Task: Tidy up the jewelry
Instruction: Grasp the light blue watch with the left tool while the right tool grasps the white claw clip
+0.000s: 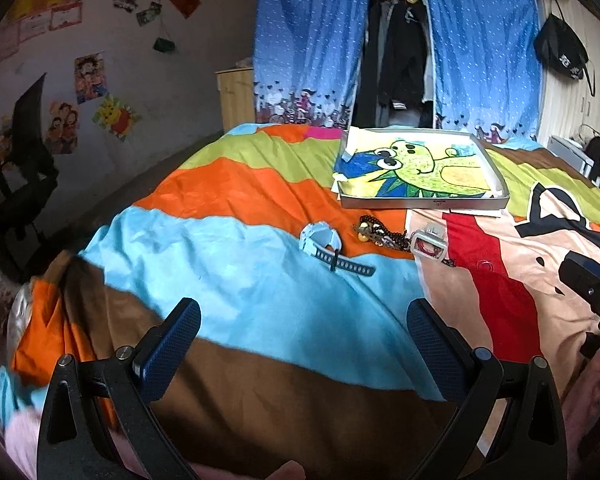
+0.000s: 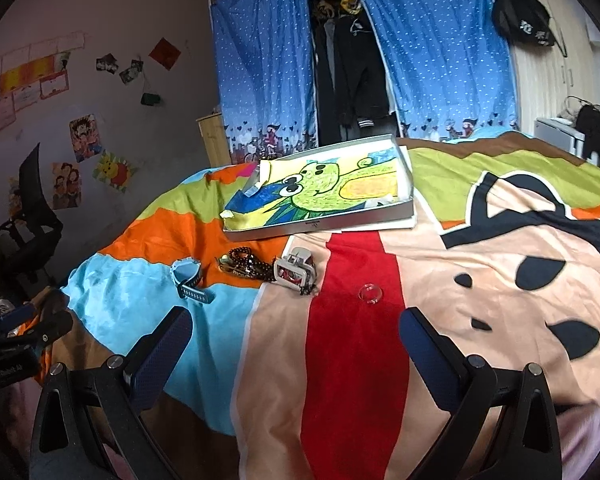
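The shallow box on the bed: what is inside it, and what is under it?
Inside the box lies a colored cartoon drawing covering the floor. White sheets poke out beneath its near edge; how far they reach is hidden. No jewelry is visible inside.

The shallow grey tray (image 2: pixel 320 229), lined with a green cartoon drawing, lies flat on the bedspread (image 2: pixel 480 300) toward its far edge. Just in front of the tray's near rim lie, left to right, a light-blue watch (image 2: pixel 188 276) with its strap curled, a heap of dark bead strings (image 2: pixel 246 266) and a small grey clip-like case (image 2: pixel 294 272) with red contents. A clear ring (image 2: pixel 371 294) lies flat on the red stripe, right of the case.
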Available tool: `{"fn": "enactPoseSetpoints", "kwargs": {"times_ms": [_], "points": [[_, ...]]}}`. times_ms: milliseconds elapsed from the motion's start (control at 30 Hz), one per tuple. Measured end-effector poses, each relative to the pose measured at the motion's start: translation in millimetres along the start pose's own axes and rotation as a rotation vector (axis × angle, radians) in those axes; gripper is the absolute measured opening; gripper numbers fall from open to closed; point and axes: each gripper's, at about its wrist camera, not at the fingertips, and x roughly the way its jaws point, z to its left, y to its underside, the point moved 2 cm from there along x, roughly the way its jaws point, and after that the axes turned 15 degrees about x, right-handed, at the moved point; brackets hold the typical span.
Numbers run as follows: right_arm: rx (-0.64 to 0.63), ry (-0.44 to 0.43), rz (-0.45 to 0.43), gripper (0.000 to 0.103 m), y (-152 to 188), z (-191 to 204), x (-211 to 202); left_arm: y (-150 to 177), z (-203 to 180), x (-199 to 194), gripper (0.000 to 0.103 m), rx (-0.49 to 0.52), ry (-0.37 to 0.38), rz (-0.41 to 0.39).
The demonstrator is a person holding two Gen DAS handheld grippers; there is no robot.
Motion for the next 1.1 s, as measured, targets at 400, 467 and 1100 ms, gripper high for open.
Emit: {"fn": "enactPoseSetpoints", "kwargs": {"times_ms": [400, 467, 1100], "points": [[-0.158, -0.061, 0.126, 0.103, -37, -7, 87, -41, 16, 99, 0.101, 0.047, 0.111, 0.082], [-0.162, -0.071, 0.143, 0.103, -39, -8, 105, -46, 16, 119, 0.101, 0.049, 0.107, 0.094], [-0.206, -0.163, 0.374, 0.076, -36, -13, 254, -43, 44, 228, 0.077, -0.030, 0.219, 0.188]]}}
